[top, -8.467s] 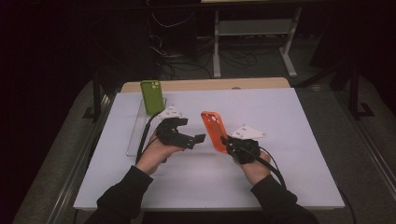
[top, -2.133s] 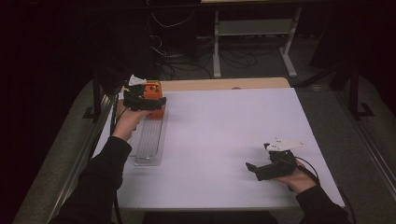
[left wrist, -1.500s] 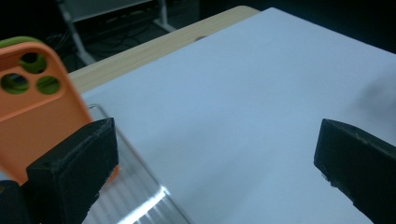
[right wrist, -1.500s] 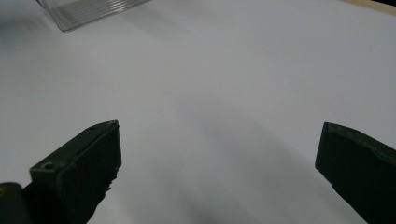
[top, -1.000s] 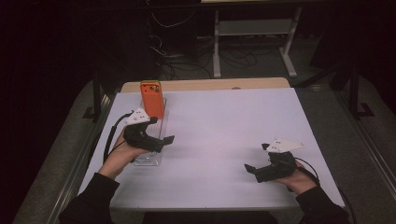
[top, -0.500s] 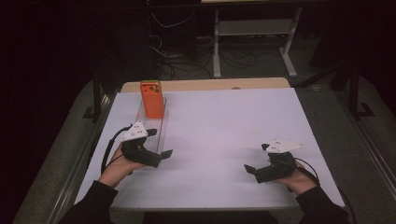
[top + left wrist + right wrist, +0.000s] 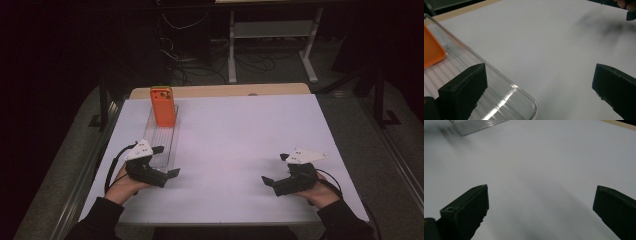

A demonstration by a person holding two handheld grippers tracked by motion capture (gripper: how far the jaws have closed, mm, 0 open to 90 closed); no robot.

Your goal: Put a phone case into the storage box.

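Two grippers rest low over the white table [image 7: 240, 140], one at each near corner. Left gripper [image 7: 167, 175]: jaws spread wide, holding nothing; in the left gripper view one jaw stands above the near end of the clear tray [image 7: 506, 95] and the other above bare table. Compared with half a second ago, this gripper sits slightly nearer the person and is clear of the tray's near edge; one second ago it was further up, beside the tray's middle, and about two seconds ago it was at the far end of the tray, at the orange phone case.

Orange phone case [image 7: 163, 106]: stands propped at the far end of the clear tray [image 7: 161, 145], leaning back, unchanged in position over the last second. A green edge shows just behind its top. In the left gripper view a corner of the orange phone case [image 7: 432, 52] appears over the ribbed tray floor.

Right gripper [image 7: 270, 181]: jaws equally wide apart, empty, pointing across the table toward the tray; its position matches the three latest earlier frames
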